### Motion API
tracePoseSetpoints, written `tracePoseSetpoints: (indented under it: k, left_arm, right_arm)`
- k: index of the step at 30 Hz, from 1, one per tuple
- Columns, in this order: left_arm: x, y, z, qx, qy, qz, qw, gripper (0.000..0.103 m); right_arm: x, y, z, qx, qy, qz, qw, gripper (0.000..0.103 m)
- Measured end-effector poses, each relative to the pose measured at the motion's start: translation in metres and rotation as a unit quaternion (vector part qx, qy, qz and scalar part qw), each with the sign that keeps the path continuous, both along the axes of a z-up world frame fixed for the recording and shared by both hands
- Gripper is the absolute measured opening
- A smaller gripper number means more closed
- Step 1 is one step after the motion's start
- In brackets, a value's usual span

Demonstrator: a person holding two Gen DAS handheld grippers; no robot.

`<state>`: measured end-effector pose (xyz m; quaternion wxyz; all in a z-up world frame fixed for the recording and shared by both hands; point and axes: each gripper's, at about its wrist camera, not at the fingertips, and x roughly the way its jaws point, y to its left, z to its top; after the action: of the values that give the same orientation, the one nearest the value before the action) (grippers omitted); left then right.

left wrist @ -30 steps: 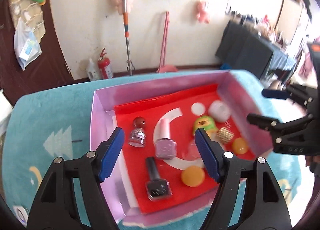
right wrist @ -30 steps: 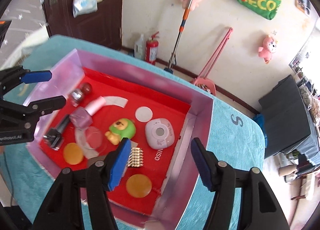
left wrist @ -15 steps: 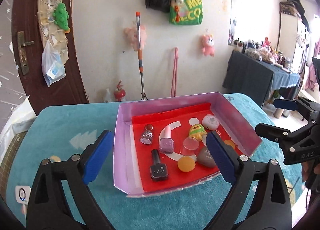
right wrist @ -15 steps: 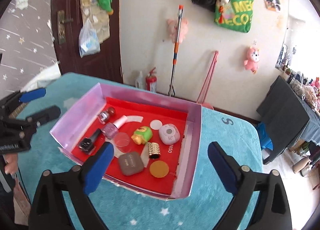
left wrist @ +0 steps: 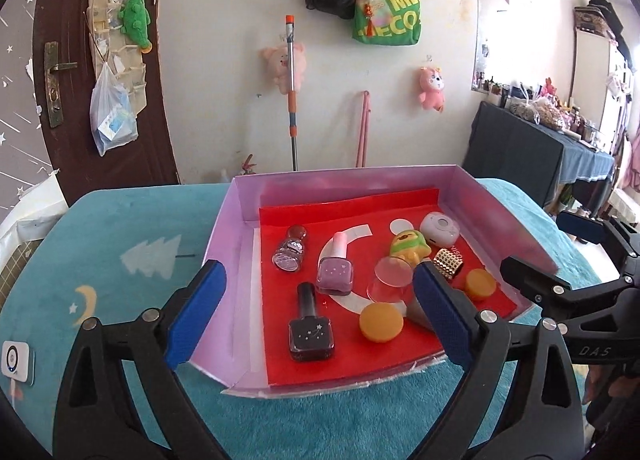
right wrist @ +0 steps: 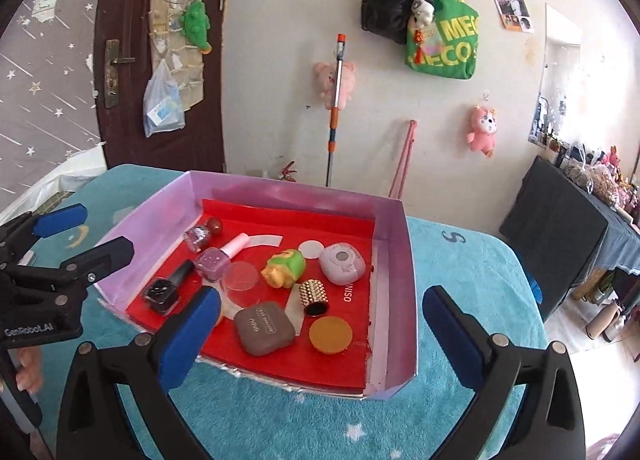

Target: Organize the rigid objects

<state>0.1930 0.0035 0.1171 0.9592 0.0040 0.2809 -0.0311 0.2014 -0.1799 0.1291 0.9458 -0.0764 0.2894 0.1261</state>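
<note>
— Well, hard to read anything hidden? Brown case point(right wrist: 264, 328) half blocked behind a pad in the left view.

— Noted. Left gripper point(left wrist: 316, 312) spread wide, nothing pinched, tilted down before the tray point(left wrist: 230, 256). Right gripper point(right wrist: 320, 334) just widened further, likewise empty.

— Bottles, orange lids, green toy point(right wrist: 285, 268) all inside the tray on teal cloth point(right wrist: 460, 260).

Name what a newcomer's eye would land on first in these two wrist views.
The eye goes first to the lilac box with its bright red lining, set on the teal cloth and filled with small things: nail polish bottles at the left, a green and yellow toy in the middle, a brown case near the front. Next come the blue-padded left gripper and right gripper, both open and empty before the box.
</note>
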Motion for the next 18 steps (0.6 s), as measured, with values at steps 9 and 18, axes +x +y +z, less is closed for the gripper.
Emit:
tracePoseSetpoints:
  k: [9,18]
  left_arm:
    - [0.02,-0.008,-0.02,0.013,-0.004,-0.002,0.9999,0.096]
    - [0.026,-0.008,-0.035,0.017,-0.001,0.01,0.9998,0.096]
  right_arm:
    - [0.026,-0.006,-0.028,0.027,0.003,-0.012,1.0,0.103]
    - [0.031,-0.004,-0.037,0.017,-0.017,-0.023,0.999,0.103]
